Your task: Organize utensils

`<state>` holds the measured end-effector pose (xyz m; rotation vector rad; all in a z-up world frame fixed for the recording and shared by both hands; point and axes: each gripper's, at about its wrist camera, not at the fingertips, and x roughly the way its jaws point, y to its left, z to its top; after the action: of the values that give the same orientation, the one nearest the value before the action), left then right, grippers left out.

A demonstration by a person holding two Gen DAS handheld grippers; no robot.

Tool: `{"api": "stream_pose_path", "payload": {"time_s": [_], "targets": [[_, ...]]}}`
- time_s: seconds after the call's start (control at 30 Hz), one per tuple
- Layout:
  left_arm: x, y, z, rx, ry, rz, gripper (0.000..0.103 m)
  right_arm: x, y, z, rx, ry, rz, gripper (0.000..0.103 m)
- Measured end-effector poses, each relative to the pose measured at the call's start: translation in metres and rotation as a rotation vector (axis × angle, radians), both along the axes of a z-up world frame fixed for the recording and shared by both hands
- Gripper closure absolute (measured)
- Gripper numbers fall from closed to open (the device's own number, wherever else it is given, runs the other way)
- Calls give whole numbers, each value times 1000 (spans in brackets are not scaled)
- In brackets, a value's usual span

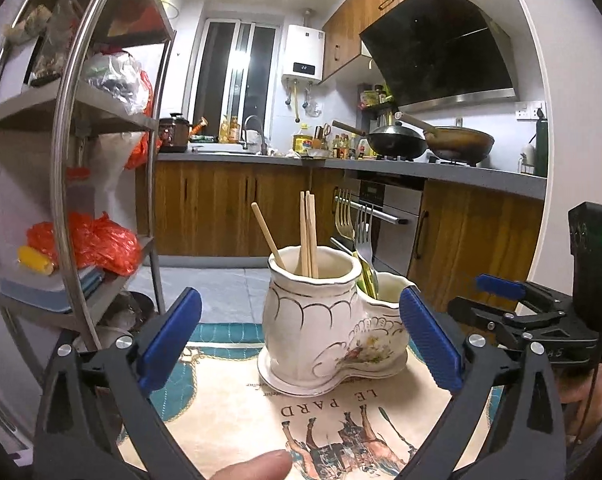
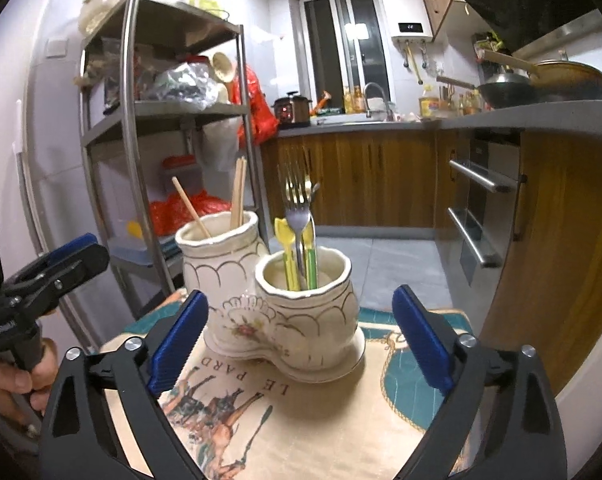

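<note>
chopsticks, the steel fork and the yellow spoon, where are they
chopsticks (image 1: 308, 236), left wrist view, on the upright wooden shafts above the taller pot.
steel fork (image 2: 299, 210), right wrist view, on the tines above the shorter pot.
yellow spoon (image 2: 284, 236), right wrist view, on its yellow top end.

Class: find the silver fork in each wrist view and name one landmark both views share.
Left wrist view: silver fork right of centre, rising from the ceramic holder's smaller cup.
Right wrist view: silver fork at centre, in the nearer cup.
Shared landmark: the wooden chopsticks in the taller cup.
</note>
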<state>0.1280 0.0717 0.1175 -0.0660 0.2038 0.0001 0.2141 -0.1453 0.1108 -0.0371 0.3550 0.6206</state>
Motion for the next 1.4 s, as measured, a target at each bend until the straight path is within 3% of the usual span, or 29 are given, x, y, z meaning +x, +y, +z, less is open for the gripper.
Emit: {"api": "stream_pose_path", "payload": {"time_s": [1.4], "targets": [[2, 2, 0, 7, 28, 5, 5, -6, 3, 2, -1, -17, 21, 7]]}}
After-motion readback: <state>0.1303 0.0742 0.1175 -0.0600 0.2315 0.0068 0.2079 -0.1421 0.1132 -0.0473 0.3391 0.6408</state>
